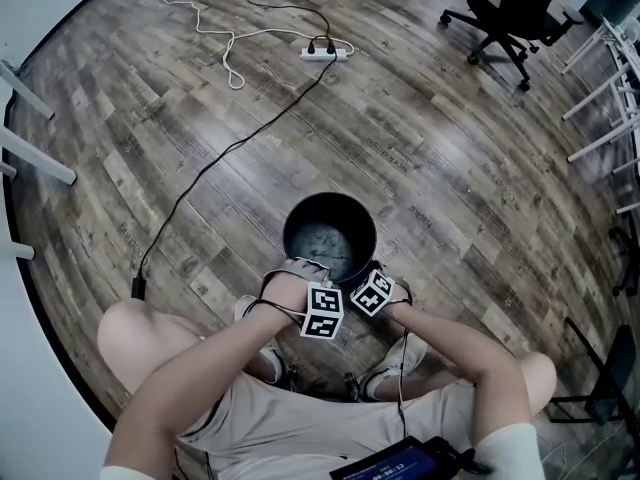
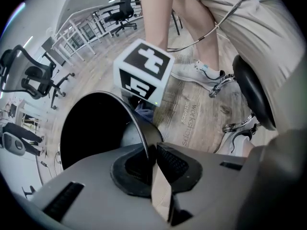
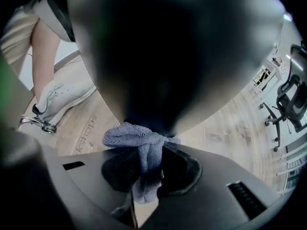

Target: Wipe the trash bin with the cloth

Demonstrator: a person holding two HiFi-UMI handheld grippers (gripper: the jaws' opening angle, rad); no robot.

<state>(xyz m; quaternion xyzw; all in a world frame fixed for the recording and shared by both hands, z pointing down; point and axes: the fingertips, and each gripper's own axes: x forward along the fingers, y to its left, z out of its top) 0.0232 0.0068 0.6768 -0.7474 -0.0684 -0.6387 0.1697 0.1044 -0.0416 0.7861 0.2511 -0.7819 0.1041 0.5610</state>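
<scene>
**Inspector:** Surface and room, please.

**Assistant:** Wood-plank floor [image 1: 420, 148], grey-brown, with printed lettering on some boards. A white power strip [image 1: 325, 53] lies at the far side. A black cable [image 1: 220, 158] runs from it toward the person, and a white cable [image 1: 215, 33] loops off to the left. A black office chair [image 1: 510, 8] stands at the far right, and white frame legs [image 1: 610, 78] line the right edge. The person [image 1: 330, 418] sits with knees apart, white shoes [image 2: 199, 73] flat on the boards.

**Inspector:** The trash bin?

**Assistant:** Round, black and upright, the trash bin [image 1: 330, 236] stands on the floor just in front of the person's feet, open at the top.

**Inspector:** Left gripper?

**Assistant:** The left gripper [image 2: 152, 157] points steeply down, its jaws pinched on the bin's near rim, one pad inside and one outside.

**Inspector:** Right gripper and cloth?

**Assistant:** The right gripper [image 3: 148, 171] is clamped on a blue-grey cloth [image 3: 139, 138], which bunches out above the pads. It sits beside the left gripper, outside the bin, with the cloth right at the outer wall. I cannot confirm firm contact.
</scene>
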